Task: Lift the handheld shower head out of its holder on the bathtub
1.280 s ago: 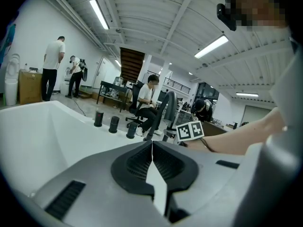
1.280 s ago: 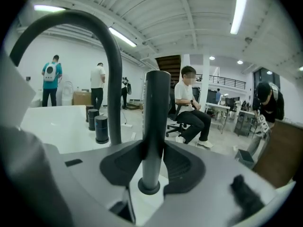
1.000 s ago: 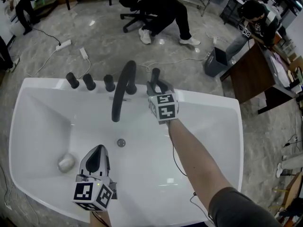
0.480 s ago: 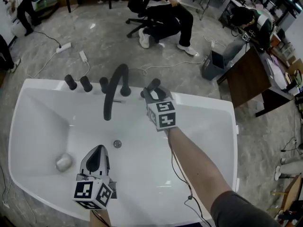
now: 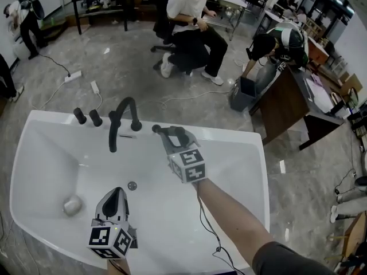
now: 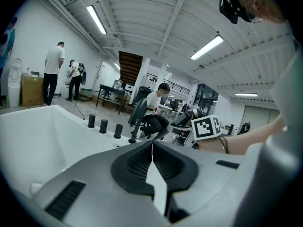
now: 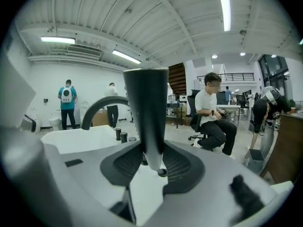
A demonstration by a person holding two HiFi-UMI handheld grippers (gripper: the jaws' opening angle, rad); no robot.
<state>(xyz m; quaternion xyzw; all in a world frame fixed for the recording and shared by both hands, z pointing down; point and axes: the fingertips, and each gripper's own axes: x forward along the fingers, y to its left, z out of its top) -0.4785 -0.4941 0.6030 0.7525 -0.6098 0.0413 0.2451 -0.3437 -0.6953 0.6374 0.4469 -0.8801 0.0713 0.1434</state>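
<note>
Right tongs [image 7: 150, 164] clamp the lower end of the rigid, smooth, probably light shower head [image 7: 146, 103]; left tongs [image 6: 152, 148] closed, empty

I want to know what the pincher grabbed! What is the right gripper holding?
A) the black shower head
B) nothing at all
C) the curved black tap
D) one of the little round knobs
A: in the right gripper view, the right gripper has its jaws closed on the black shower head, which stands upright between them, while the curved black tap stays on the tub behind.
</note>
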